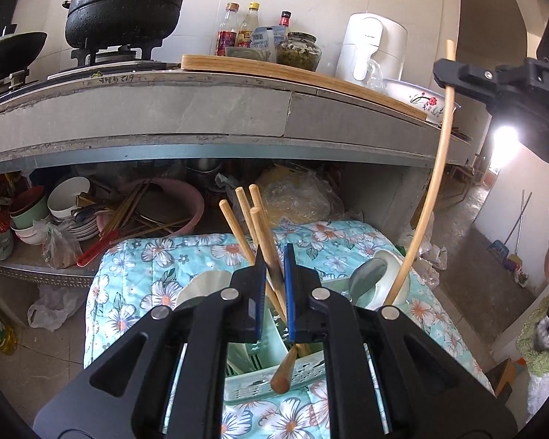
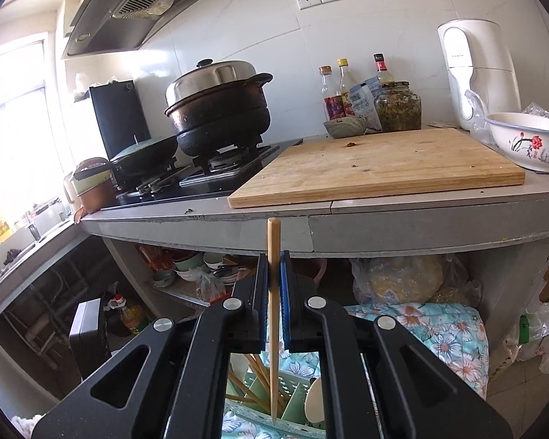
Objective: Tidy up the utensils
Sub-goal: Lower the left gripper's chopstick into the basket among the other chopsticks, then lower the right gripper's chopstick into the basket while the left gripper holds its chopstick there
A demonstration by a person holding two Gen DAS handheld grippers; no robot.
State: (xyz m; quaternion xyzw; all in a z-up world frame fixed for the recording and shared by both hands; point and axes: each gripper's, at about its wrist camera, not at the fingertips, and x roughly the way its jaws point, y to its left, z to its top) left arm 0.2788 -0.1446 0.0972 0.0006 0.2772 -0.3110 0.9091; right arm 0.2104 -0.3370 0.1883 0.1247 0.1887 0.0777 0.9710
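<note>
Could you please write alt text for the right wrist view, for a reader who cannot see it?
The right gripper holds a single wooden chopstick upright in its shut jaws, its tip hanging above a green utensil basket that already contains chopsticks. Beyond is a grey kitchen counter with a wooden cutting board, a lidded pot on a gas stove and a floral bowl.

Bright window (image 2: 11,117) glare, fisheye-warped edges

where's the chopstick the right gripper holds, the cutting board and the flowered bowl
chopstick (image 2: 273,329): right wrist view, on its shaft just below the pads.
cutting board (image 2: 384,164): right wrist view, on the middle of its bare top.
flowered bowl (image 2: 527,146): right wrist view, on its outer wall beside the red flower.
</note>
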